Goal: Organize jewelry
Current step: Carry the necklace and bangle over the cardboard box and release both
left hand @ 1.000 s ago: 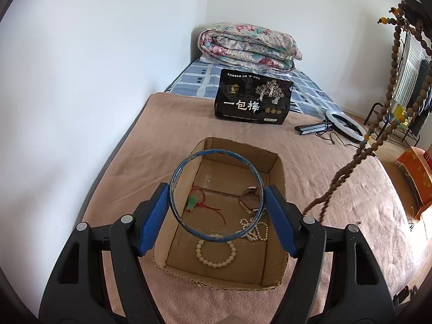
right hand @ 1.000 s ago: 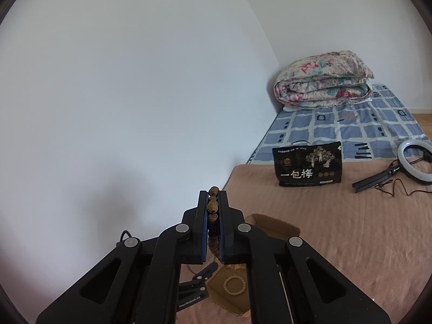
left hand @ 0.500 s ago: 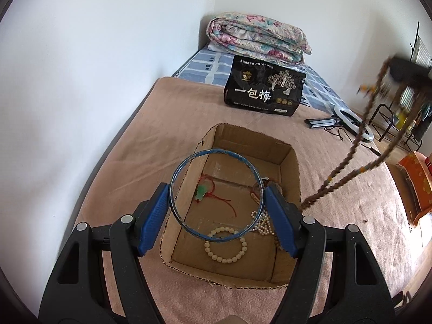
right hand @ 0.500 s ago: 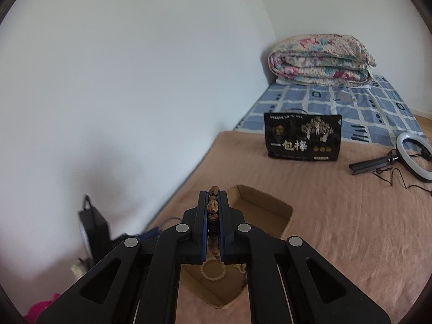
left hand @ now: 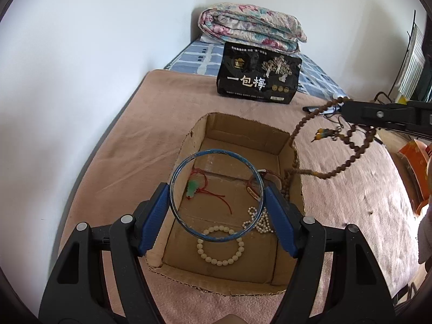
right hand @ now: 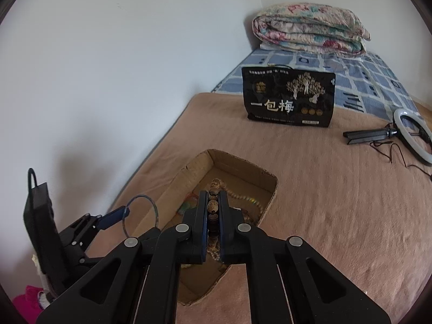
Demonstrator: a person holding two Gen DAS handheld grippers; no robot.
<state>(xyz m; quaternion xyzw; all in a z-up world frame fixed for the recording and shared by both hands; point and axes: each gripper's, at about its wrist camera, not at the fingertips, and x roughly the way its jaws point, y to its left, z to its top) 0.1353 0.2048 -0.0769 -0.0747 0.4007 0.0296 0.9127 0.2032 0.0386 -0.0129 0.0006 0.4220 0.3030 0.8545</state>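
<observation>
Pinching a limp, tangle-prone mala (left hand: 340, 166) by its beads, the right gripper (right hand: 213, 208) is trailing it over the box (left hand: 195, 139) rim at 3 o'clock; the left gripper (left hand: 216, 197) fingers are spanning a rigid, light bangle (left hand: 216, 196) above the box.

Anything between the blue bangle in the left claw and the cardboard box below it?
Nothing visible. The blue bangle, clamped in the left claw, hangs over the open cardboard box. The box floor already holds a white bead bracelet, with bare cardboard beside it.
</observation>
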